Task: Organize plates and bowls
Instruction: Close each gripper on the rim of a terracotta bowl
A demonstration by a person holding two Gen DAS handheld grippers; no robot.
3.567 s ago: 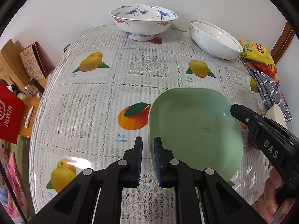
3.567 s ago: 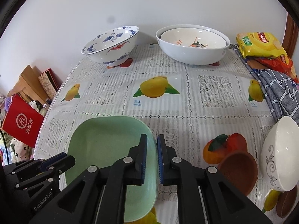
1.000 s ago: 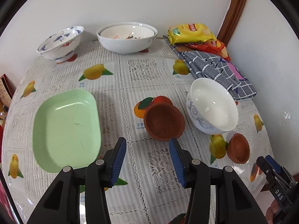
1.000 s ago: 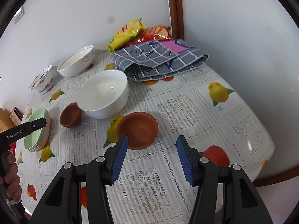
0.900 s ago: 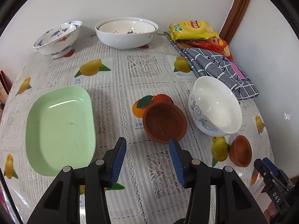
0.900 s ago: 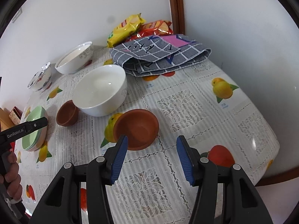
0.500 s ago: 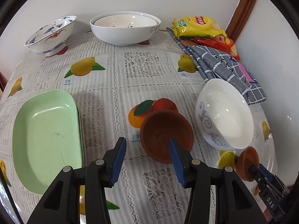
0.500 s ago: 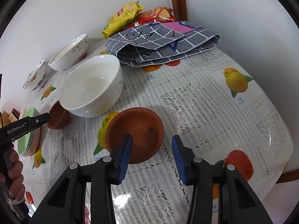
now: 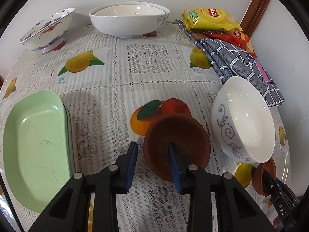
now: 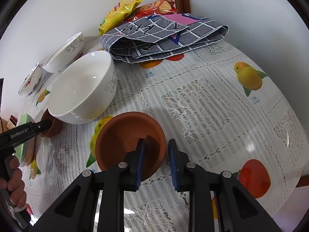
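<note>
My left gripper [image 9: 152,145] straddles the near-left rim of a brown clay bowl [image 9: 179,135]. One finger is inside, one outside. Its jaws are closing, and gaps still show beside the rim. My right gripper [image 10: 156,141] straddles the right rim of a second brown bowl [image 10: 123,135] in the same way, jaws also closing, pads not pressing. A white bowl with grey scrolls [image 9: 245,123] stands between the two brown bowls. Stacked green plates [image 9: 34,145] lie at the left.
Two nested large white bowls [image 9: 129,21] and a blue-and-red patterned bowl [image 9: 48,29] stand by the back wall. Snack bags [image 9: 210,19] and a folded checked cloth [image 9: 241,61] fill the back right corner. The table edge [image 10: 289,174] is near the right bowl.
The green plate both grippers held now lies on the stack at the left. Both grippers came down onto the brown bowls, and their jaws narrowed around the rims.
</note>
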